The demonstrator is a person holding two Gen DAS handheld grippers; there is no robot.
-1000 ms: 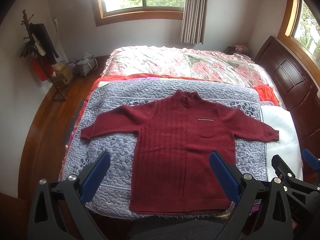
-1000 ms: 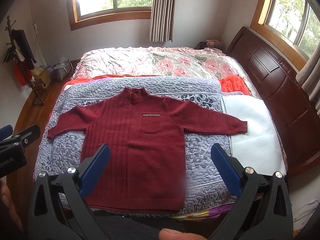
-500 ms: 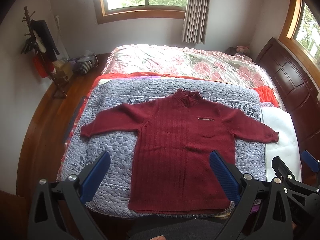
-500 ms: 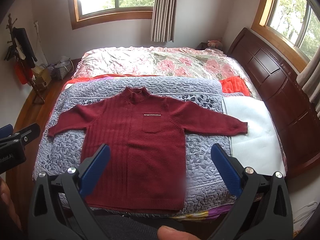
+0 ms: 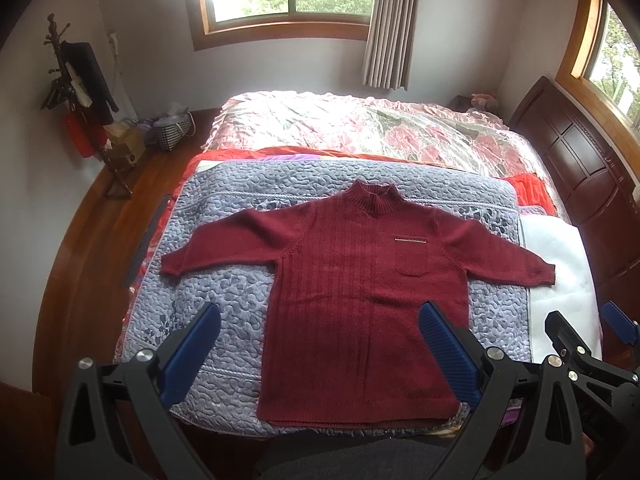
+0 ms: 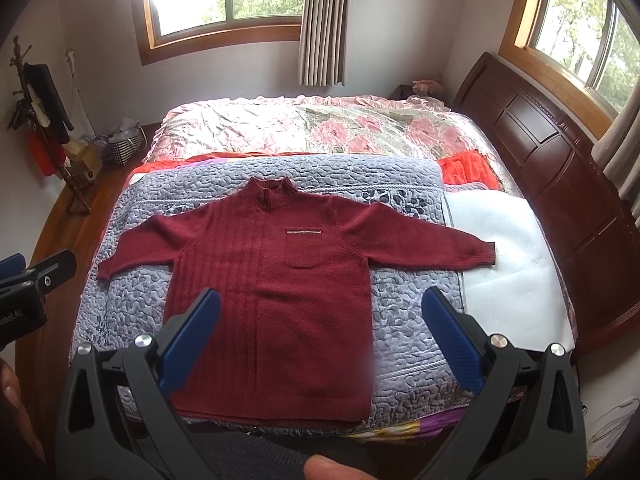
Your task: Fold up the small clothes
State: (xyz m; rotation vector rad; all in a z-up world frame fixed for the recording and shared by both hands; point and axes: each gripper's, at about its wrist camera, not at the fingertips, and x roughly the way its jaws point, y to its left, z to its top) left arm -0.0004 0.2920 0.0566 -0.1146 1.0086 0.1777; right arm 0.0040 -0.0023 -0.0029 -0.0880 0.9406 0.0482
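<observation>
Open approach over the bed

Nothing stands above the maroon sweater (image 5: 360,300); the dark headboard (image 6: 560,184) walls the frame's right side.

Red sweater (image 6: 276,300) flat on quilt (image 6: 404,320)

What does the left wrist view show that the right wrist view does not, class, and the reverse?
Only the left wrist view shows the right gripper at its right edge, jaws open. Only the right wrist view shows the left gripper at its left edge, a fingertip at the bottom edge, and wire hangers on the floor. Both show the dark red sweater lying flat, sleeves spread, on the grey quilted blanket, plus the wooden headboard.
</observation>
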